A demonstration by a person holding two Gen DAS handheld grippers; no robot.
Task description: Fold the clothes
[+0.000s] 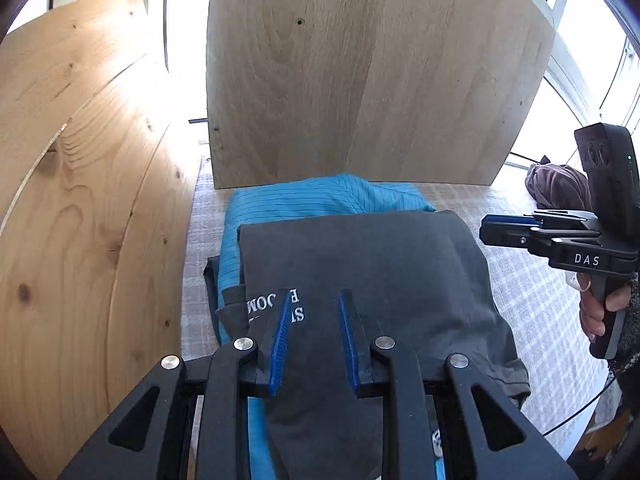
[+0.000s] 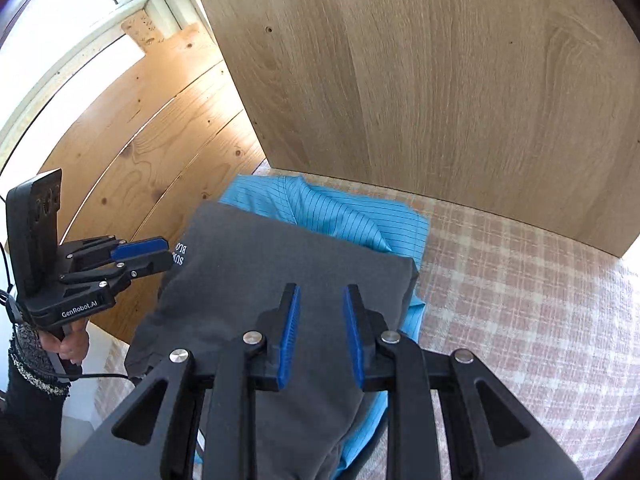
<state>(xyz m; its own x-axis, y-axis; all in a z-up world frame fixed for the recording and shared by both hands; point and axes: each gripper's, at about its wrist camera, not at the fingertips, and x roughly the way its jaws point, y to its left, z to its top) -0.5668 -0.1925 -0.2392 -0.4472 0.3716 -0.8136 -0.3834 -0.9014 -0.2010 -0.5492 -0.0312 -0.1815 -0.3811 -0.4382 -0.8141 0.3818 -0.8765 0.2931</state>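
Checked pink-and-white cloth (image 2: 520,280) is covering the bench, with wooden panels (image 1: 360,72) standing behind it and bright windows washing out beyond. I am looking down on a folded dark grey shirt (image 1: 380,264) lying on top of a blue striped garment (image 1: 304,198), whose front part is hiding beneath it. White lettering on the grey shirt is partly hiding behind my left tongs (image 1: 314,316). Both left and right tongs (image 2: 320,312) are hovering narrowly spread over the grey shirt, pinching nothing. A brownish bundle (image 1: 556,186) is sitting at the far right, partly cut off by the right tool.
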